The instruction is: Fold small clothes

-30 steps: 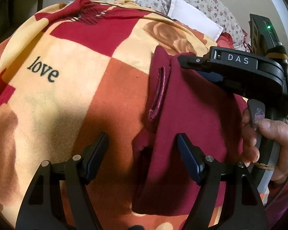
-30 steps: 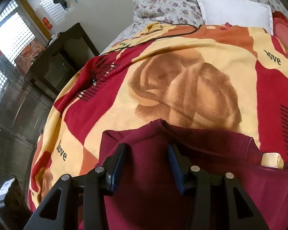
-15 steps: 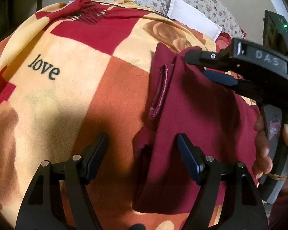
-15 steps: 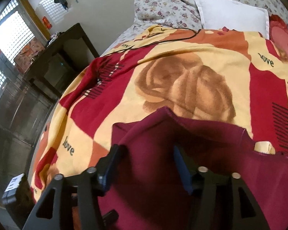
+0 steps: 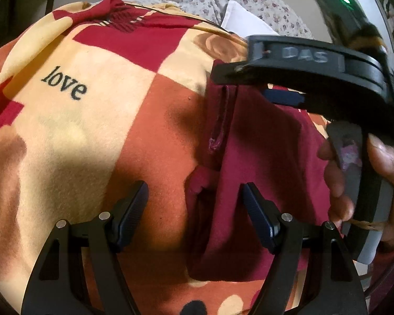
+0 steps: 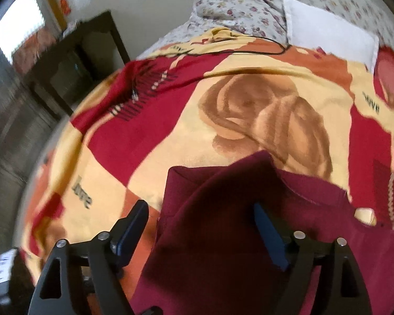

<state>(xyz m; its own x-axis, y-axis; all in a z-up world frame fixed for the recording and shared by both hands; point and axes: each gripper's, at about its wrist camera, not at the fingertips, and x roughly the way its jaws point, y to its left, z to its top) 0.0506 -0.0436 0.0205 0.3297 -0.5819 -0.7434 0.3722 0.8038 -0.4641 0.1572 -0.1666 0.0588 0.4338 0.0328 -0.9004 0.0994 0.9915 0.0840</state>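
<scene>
A small maroon garment (image 5: 260, 157) lies partly folded on a patterned blanket (image 5: 92, 120); it also shows in the right wrist view (image 6: 223, 223). My left gripper (image 5: 194, 194) is open and low over the garment's left edge, its right finger over the cloth. My right gripper (image 6: 199, 218) is open and empty just above the garment's upper fold, jaws spread wide. In the left wrist view the right gripper's body (image 5: 315, 60) and the hand holding it hang over the garment's far right side.
The blanket (image 6: 249, 110) covers a bed with a white pillow (image 6: 328, 31) and floral bedding (image 6: 236, 2) at the head. A thin black cable (image 6: 249, 51) lies across the blanket's far end. A dark wooden table (image 6: 73, 60) stands left of the bed.
My right gripper has opened wide and let go of the garment's fold, then lifted and drawn back a little. My left gripper has stayed open in place.
</scene>
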